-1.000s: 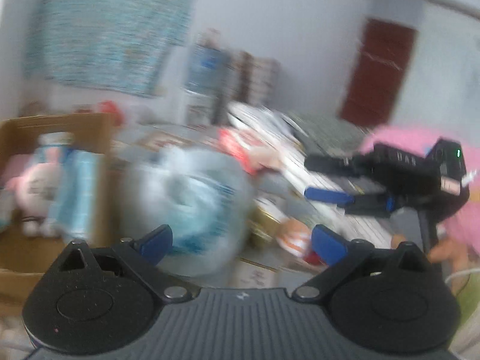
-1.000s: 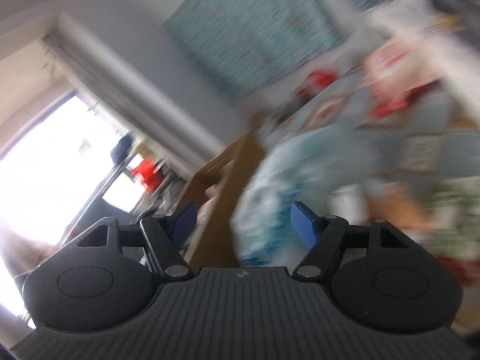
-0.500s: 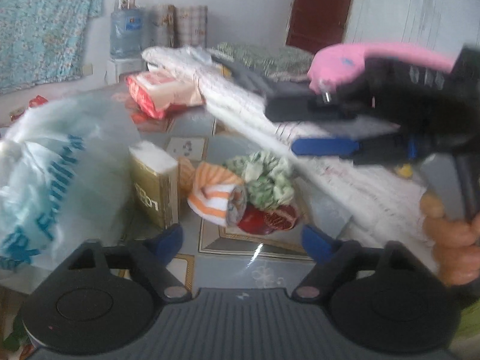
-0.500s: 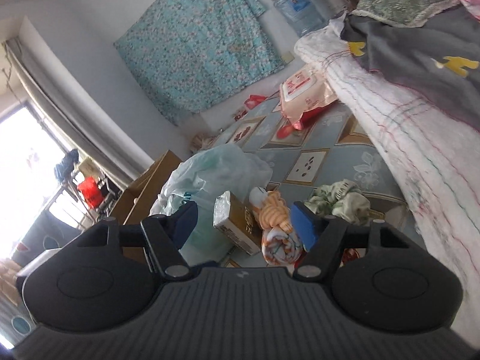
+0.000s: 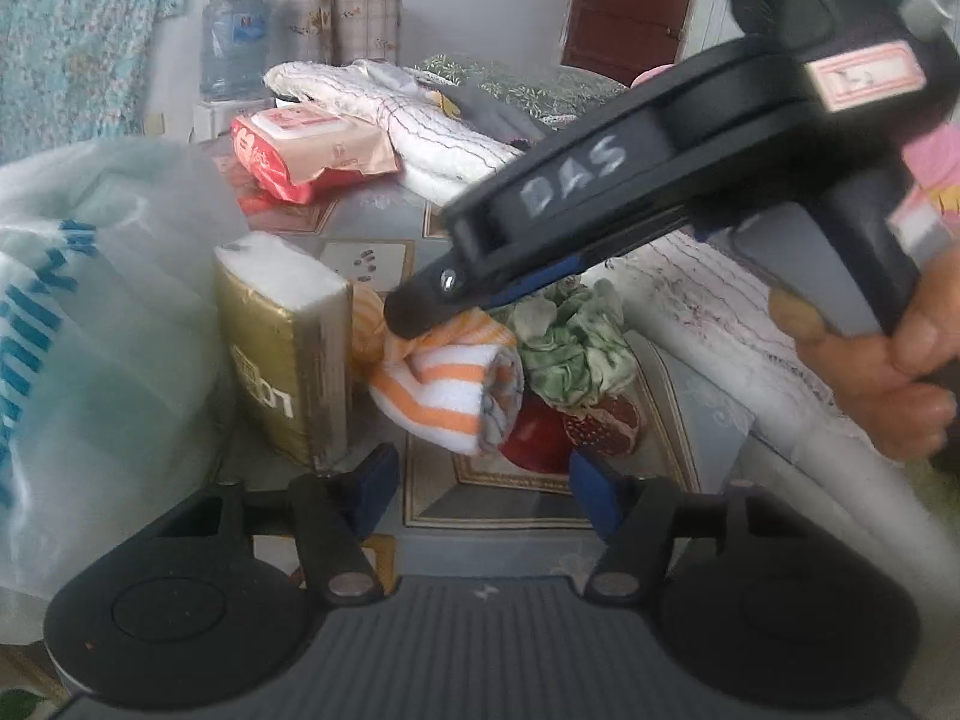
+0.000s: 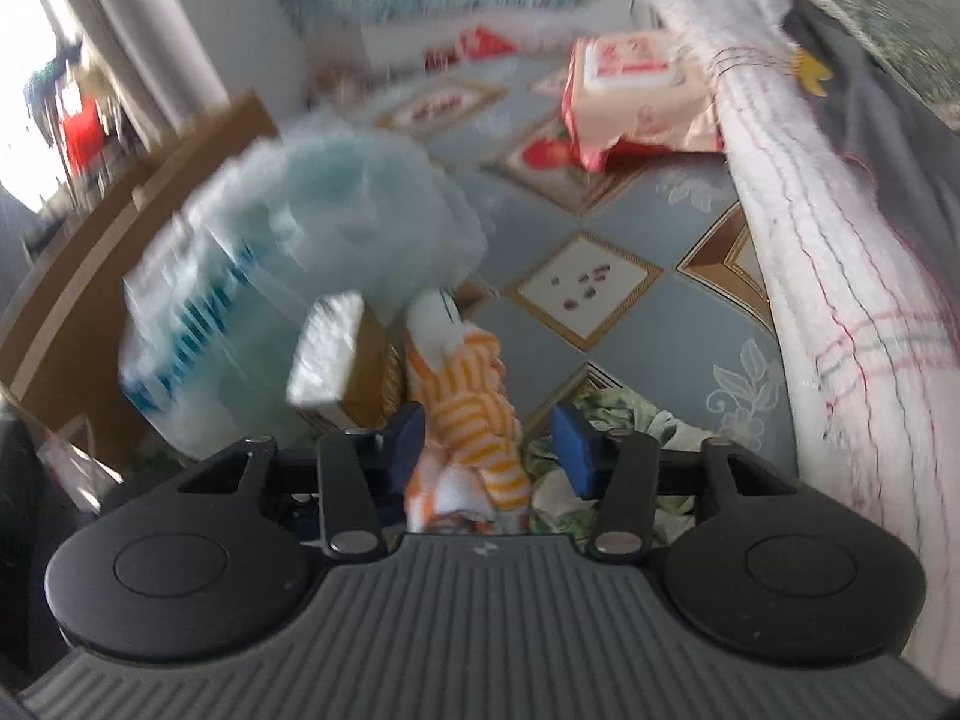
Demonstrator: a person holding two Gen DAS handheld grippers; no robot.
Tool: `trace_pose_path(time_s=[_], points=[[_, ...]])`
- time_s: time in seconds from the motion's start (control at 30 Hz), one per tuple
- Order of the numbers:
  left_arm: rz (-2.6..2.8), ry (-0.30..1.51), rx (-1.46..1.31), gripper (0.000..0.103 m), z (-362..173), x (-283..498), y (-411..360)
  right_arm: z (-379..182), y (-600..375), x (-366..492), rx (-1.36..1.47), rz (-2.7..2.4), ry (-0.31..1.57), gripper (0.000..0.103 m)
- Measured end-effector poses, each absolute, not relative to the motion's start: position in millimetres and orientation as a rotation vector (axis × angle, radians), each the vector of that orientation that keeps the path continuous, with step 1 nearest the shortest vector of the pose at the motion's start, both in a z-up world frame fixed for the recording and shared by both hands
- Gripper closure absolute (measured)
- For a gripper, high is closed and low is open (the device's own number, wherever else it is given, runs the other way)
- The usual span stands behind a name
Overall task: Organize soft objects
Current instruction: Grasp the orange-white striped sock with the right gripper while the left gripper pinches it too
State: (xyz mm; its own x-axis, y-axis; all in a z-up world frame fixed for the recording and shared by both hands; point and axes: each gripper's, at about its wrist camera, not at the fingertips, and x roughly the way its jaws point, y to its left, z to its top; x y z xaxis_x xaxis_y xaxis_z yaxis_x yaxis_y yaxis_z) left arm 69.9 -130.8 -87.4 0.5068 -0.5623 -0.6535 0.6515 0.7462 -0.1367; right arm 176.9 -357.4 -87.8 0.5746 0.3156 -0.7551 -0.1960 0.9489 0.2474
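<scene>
Right wrist view: right gripper [image 6: 489,441] is down over the orange-striped towel [image 6: 480,414], jaws closing with the roll between them; pads not clearly pressing yet, a gap shows on the right pad's side. Left wrist view: left gripper [image 5: 480,489] hovers low over the patterned floor mat [image 5: 690,414], jaws closing on nothing, and the right tool's black finger tip sits on top of the towel.

Towel lies mid-mat, between the gold tissue pack [image 5: 282,360] and a crumpled green cloth [image 5: 570,348], touching both; a red item [image 5: 540,432] peeks out under it. Big plastic bag [image 5: 90,330] stands past the tissue pack, cardboard box [image 6: 120,198] at the mat's far left edge.

To do this well, judging from here: centre the roll between the pads, bite deep so loose layers don't slip, close firmly since it will squash, and lift straight so the green cloth isn't dragged along.

Towel looks rolled, terry, white with orange bands, end coil visible, slightly loose.
</scene>
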Motion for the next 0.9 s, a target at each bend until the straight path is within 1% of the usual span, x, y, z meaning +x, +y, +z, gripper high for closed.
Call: trace_pose_path(time_s=[0.1, 0.33, 0.4, 0.43, 0.47, 0.63, 0.9], points=[[-0.733, 0.721, 0.13, 0.044, -88, 73, -129, -90, -351, 190, 0.112, 0.343, 0.96, 0.059], [-0.72, 0.729, 0.08, 0.044, -88, 85, -128, -104, -347, 213, 0.157, 0.382, 1.067, 0.061], [-0.707, 0.724, 0.062, 0.045, -87, 88, -129, -107, -348, 213, 0.186, 0.382, 1.072, 0.061], [-0.699, 0.723, 0.055, 0.048, -86, 90, -129, -107, -350, 212, 0.21, 0.377, 1.07, 0.062], [-0.693, 0.722, 0.049, 0.049, -85, 91, -128, -106, -353, 211, 0.235, 0.372, 1.067, 0.063], [-0.722, 0.703, 0.014, 0.05, -77, 87, -126, -102, -371, 194, 0.373, 0.338, 1.031, 0.064], [-0.721, 0.579, 0.038, 0.05, -50, 64, -127, -77, -382, 160, 0.481, 0.343, 0.884, 0.064]])
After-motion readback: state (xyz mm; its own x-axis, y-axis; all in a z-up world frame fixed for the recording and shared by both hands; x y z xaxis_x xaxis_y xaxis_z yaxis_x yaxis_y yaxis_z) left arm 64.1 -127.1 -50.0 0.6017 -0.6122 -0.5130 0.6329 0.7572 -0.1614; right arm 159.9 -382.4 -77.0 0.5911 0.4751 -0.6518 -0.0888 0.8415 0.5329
